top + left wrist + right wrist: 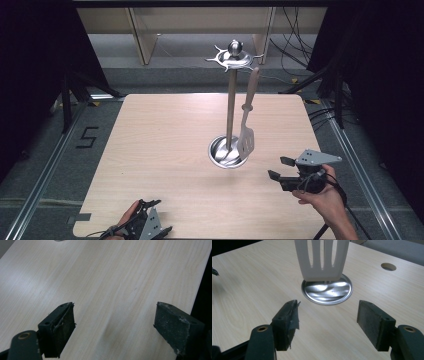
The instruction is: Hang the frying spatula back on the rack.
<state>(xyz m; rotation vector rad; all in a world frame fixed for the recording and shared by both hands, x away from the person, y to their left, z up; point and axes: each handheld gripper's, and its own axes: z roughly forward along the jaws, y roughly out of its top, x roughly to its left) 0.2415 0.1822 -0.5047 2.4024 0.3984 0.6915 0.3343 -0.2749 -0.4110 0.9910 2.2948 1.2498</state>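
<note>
From high up, a slotted spatula (pixel 246 131) hangs on a metal stand (pixel 230 105) mid-surface (pixel 165 150). The right tongs (pixel 278 168) sit near it, open and empty. The left tongs (pixel 150 210) wait at the near edge.

The left gripper view has wide-open tongs (pixel 113 322) over bare wood.

In the right gripper view, nothing blocks the spatula (pixel 322 260) and the stand's round base (pixel 327 291) ahead of the open tongs (pixel 328 315).

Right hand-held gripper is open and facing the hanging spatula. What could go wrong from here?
1. The spatula hangs free from a hook at the top of the stand; a nudge from the right hand-held gripper may set it swinging or unhook it.
2. The stand is tall on a small round base; a sideways pull could tip it.
3. The slotted blade is thin, so a grip on it could slip.
</note>
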